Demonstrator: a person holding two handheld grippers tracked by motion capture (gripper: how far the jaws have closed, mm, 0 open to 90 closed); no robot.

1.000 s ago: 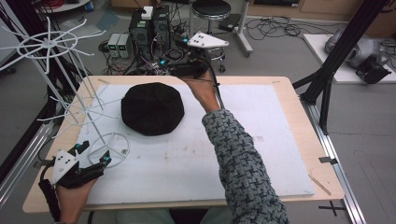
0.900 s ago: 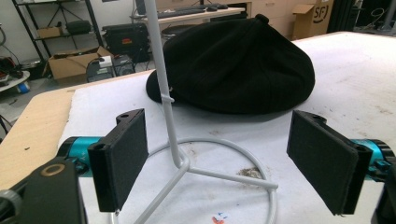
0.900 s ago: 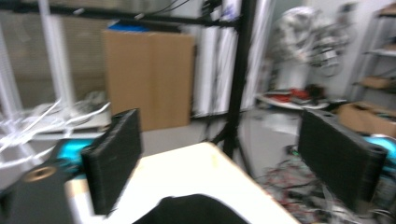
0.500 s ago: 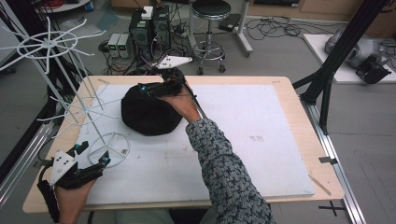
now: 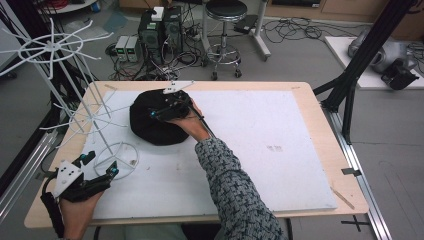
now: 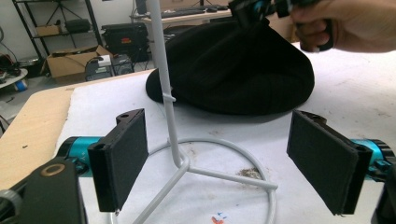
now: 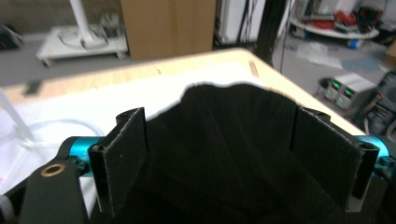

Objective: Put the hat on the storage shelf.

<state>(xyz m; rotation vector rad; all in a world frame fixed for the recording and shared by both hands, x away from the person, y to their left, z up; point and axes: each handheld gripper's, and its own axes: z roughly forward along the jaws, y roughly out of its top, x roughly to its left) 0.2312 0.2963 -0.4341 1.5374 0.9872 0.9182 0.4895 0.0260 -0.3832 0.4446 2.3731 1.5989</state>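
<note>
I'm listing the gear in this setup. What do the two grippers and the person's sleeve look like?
Both grippers, left and right, are black with teal jaw mounts, flat black pads and a grey three-cornered top plate. The sleeve is a grey-and-black speckled knit.

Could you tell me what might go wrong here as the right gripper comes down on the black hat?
The right gripper, jaws just narrowing yet wide over the black hat, may pinch only a loose fold that slips. Lifting could snag the hat on the white wire rack beside it. The left gripper stands open astride the rack's post, not clamping it.
</note>
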